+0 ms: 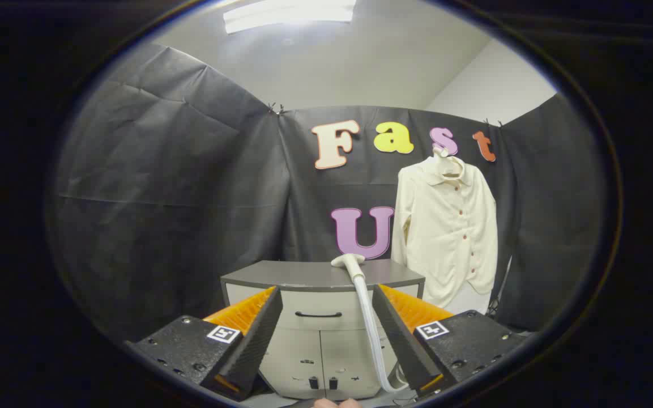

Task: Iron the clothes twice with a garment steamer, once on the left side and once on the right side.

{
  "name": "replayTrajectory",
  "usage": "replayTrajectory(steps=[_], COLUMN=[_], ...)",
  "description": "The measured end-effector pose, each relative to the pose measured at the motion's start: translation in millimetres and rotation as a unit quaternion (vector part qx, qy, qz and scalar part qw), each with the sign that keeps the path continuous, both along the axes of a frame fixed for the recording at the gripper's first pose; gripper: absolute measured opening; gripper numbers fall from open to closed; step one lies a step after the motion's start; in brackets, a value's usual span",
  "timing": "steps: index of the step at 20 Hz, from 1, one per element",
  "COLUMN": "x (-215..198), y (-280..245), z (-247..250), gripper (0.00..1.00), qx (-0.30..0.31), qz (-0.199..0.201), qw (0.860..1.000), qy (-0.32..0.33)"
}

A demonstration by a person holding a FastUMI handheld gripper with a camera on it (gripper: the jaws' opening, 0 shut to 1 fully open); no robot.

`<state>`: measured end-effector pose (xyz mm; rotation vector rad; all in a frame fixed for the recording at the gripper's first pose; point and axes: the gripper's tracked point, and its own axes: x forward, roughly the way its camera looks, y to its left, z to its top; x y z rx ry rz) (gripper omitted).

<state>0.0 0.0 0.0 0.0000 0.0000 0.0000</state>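
The gripper [326, 340] stands wide open, its 2 fingers spread well apart with nothing held between them. In the gap ahead of the fingers stands a low cabinet [320, 317] with a grey top and pale front, a dark handle [318, 314] across its upper drawer. On the far part of the cabinet top lies the steamer head [349, 262], pale and rounded, and its hose [368, 323] runs from it over the front edge and down the cabinet face, passing just beside the right finger and curling near the floor. The hose is nearer the right finger than the left, and neither finger touches it. To the right of the cabinet and farther back, a cream shirt [448, 232] hangs on a hanger [445, 161] against the black cloth wall [190, 198]; it has a collar, long sleeves and a row of small buttons down its front, and its hem reaches below the level of the cabinet top. The shirt is well apart from the fingers. Above the cloth wall are a pale ceiling and a bright ceiling light [289, 14]. At the near edge, below the fingers, a small part of a hand [334, 403] shows.
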Motion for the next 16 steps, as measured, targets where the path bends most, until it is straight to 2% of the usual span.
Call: replayTrajectory(steps=[16], x=[6.8], y=[-3.5], z=[-4.7], gripper=[0.97], qx=[0.004], qz=[0.000], qw=[1.000], qy=[0.005])
